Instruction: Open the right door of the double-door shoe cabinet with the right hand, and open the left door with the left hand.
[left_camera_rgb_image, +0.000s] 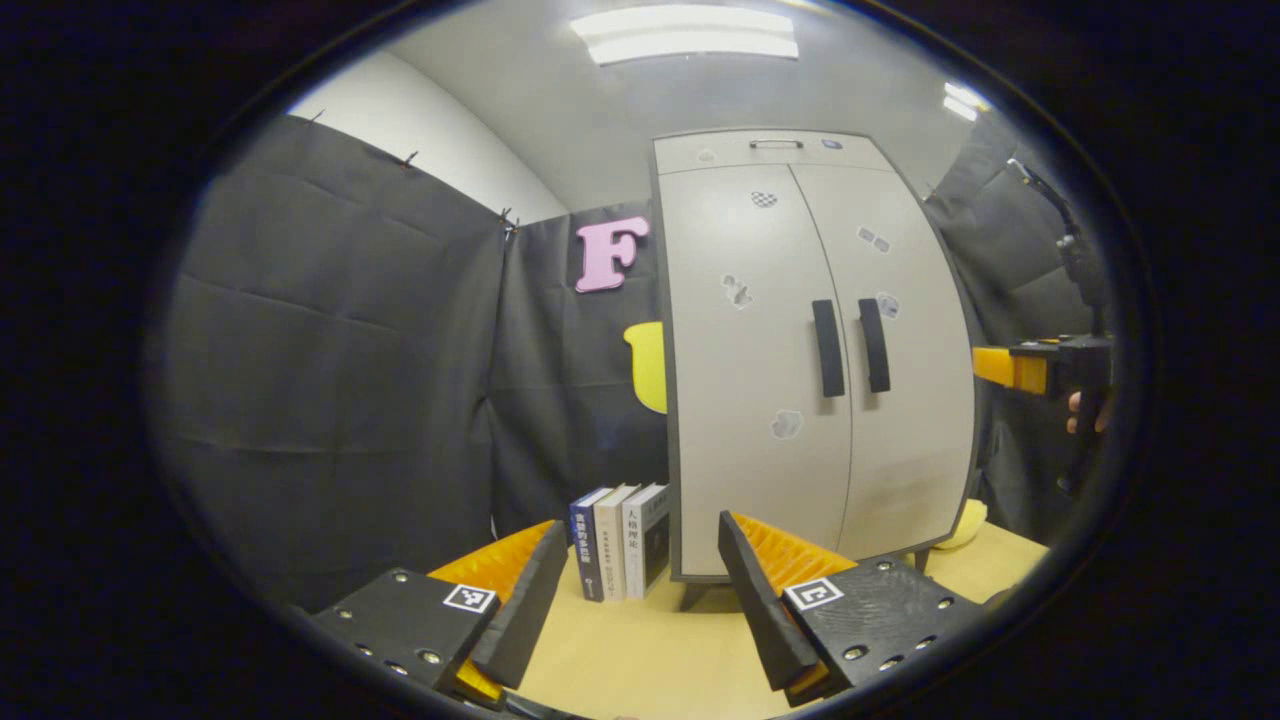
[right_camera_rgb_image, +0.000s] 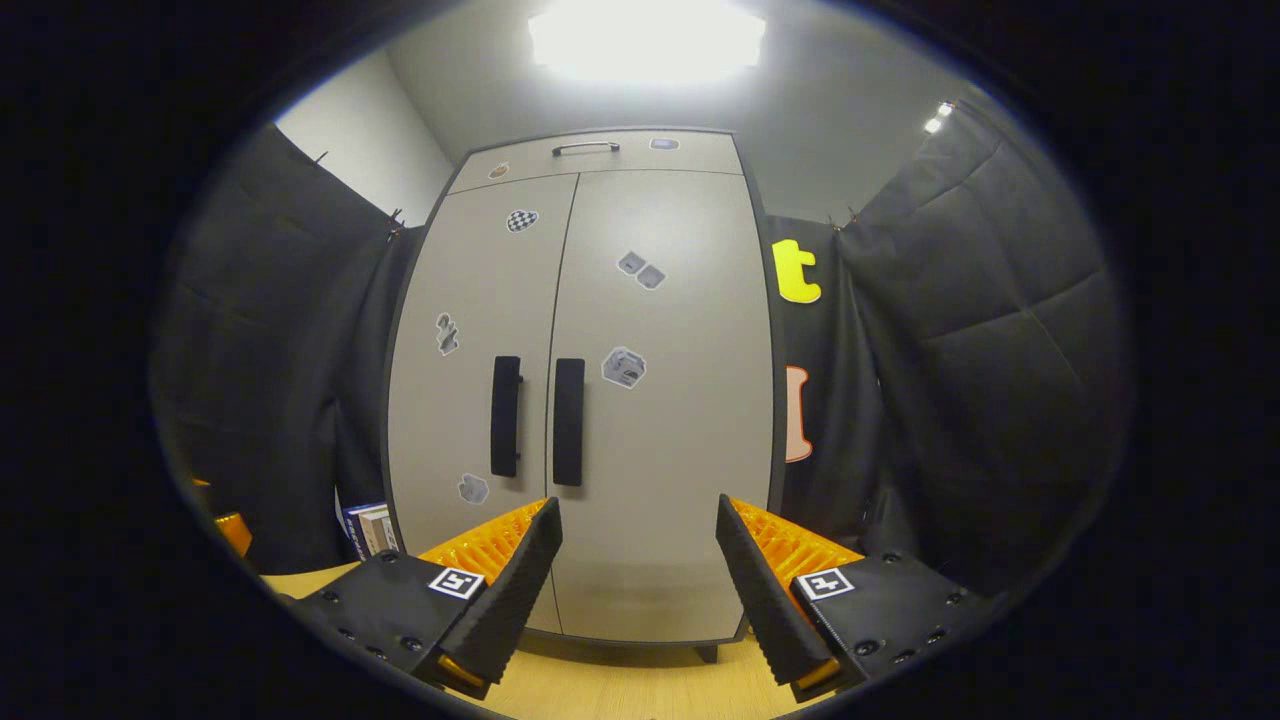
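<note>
- Shoe cabinet (left_camera_rgb_image: 800, 350) stands upright on the wooden table (left_camera_rgb_image: 650, 650), both doors closed flush.
- Left door (left_camera_rgb_image: 750, 400) and right door (left_camera_rgb_image: 905, 400) meet at the centre seam; the left handle (left_camera_rgb_image: 827, 348) and right handle (left_camera_rgb_image: 873, 345) are vertical bars just beside each other.
- Left tongs (left_camera_rgb_image: 640, 590) open, fingers well apart, holding nothing, low in front of the cabinet's left side, not touching it.
- Right tongs (right_camera_rgb_image: 640, 580) open, nothing between the fingers, facing the right door (right_camera_rgb_image: 660, 400); right handle (right_camera_rgb_image: 568, 421) sits above its left finger, no contact.
- In the left gripper view the right tongs' body (left_camera_rgb_image: 1050, 368) shows beside the cabinet's right edge, held by a hand (left_camera_rgb_image: 1085, 412).
- Three books (left_camera_rgb_image: 620, 540) stand upright on the table just left of the cabinet base.
- Small stickers (right_camera_rgb_image: 623, 367) dot both doors.
</note>
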